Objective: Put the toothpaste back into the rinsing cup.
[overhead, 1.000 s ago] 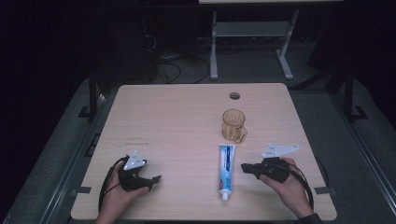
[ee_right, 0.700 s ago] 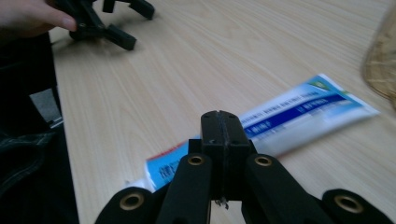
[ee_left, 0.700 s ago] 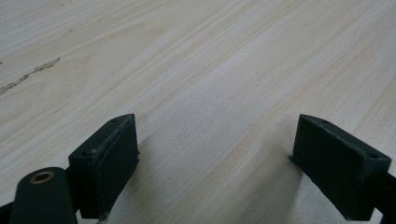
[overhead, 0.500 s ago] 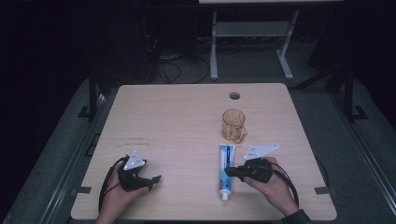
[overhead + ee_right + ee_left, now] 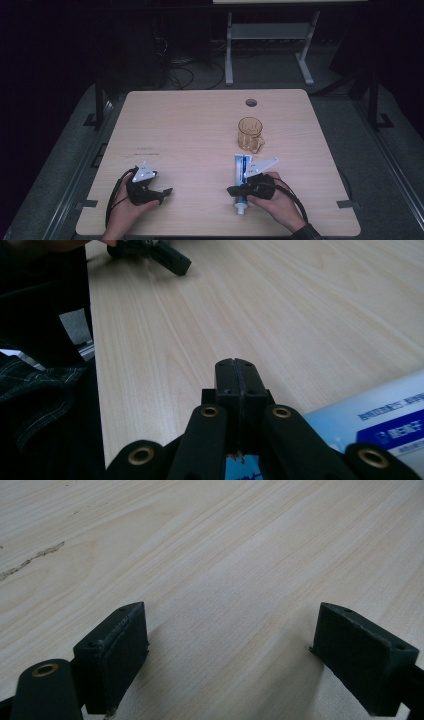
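The person is sitting at the near edge of the table [image 5: 200,125], a gripper in each hand. The right gripper [image 5: 232,190] is hanging over the lower part of the tube [image 5: 242,176], its jaws pointing toward the left side of the table. In the right gripper view those jaws are pressed flat together with nothing between them, and the blue-and-white tube [image 5: 385,415] is lying under and just to the right of them, with blue print on its white face. Whether the gripper is actually touching the tube, I cannot tell.

The tube itself is lying flat on the right half of the table, near the front edge, its white cap [image 5: 240,210] pointing toward the person and its flat end pointing toward the cup [image 5: 249,133]. The cup, amber and see-through, is standing upright just beyond that flat end, close but apart from it.

The left gripper [image 5: 166,191] is resting low at the front left of the table, well apart from the tube. Its jaws are standing wide, with only bare wood between them in the left gripper view.

A round hole [image 5: 251,103] is sitting in the tabletop beyond the cup.
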`<act>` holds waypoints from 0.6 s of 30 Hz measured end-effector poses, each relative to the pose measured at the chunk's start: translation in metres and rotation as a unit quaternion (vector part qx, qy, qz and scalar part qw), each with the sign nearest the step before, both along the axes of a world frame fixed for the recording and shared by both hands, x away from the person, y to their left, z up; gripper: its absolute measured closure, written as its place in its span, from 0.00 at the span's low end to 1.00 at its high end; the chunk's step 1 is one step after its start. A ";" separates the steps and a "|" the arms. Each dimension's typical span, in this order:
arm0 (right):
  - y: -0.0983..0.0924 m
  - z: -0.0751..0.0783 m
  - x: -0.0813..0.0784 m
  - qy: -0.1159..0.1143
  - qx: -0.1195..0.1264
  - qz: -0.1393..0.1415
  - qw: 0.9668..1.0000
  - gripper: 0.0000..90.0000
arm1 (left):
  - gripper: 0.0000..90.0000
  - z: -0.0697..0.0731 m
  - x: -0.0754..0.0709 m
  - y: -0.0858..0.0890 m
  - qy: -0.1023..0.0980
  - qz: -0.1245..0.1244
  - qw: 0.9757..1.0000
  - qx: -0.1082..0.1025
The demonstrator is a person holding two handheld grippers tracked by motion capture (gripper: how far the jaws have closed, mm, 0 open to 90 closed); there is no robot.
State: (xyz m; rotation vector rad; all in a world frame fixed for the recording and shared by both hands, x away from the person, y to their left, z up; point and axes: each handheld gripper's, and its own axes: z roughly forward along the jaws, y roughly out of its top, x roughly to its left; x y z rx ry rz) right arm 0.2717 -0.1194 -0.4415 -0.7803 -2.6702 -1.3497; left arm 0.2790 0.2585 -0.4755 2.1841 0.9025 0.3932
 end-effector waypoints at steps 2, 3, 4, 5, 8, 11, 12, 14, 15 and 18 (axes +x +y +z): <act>0.001 -0.002 0.000 0.002 -0.001 0.001 1.000 1.00 | 0.15 0.000 0.000 0.000 0.000 0.000 1.000 0.000; 0.002 -0.003 -0.001 0.004 -0.004 0.002 1.000 1.00 | 0.15 0.000 0.000 0.000 0.000 0.000 1.000 0.000; 0.002 -0.004 -0.001 0.006 -0.005 0.004 1.000 1.00 | 0.15 0.000 0.000 0.000 0.000 0.000 1.000 0.000; 0.003 -0.005 -0.001 0.007 -0.007 0.005 1.000 1.00 | 0.15 0.000 0.000 0.000 0.000 0.000 1.000 0.000; 0.004 -0.008 -0.001 0.009 -0.013 0.009 1.000 1.00 | 0.15 0.000 0.000 0.000 0.000 0.000 1.000 0.000; 0.004 -0.010 -0.002 0.013 -0.018 0.009 1.000 1.00 | 0.15 0.000 0.000 0.000 0.000 0.000 1.000 0.000; 0.003 -0.011 -0.002 0.012 -0.025 0.008 1.000 1.00 | 0.15 0.000 0.000 0.000 0.000 0.001 1.000 0.000; 0.002 -0.012 -0.002 0.012 -0.029 0.005 0.999 1.00 | 0.15 0.000 0.000 0.000 0.000 0.001 1.000 0.000; 0.000 -0.012 -0.002 0.013 -0.028 0.003 1.000 1.00 | 0.15 0.000 0.000 0.000 0.000 0.001 1.000 0.000; -0.003 -0.012 -0.002 0.010 -0.033 0.000 0.999 1.00 | 0.15 0.000 0.000 0.000 0.000 0.001 1.000 0.000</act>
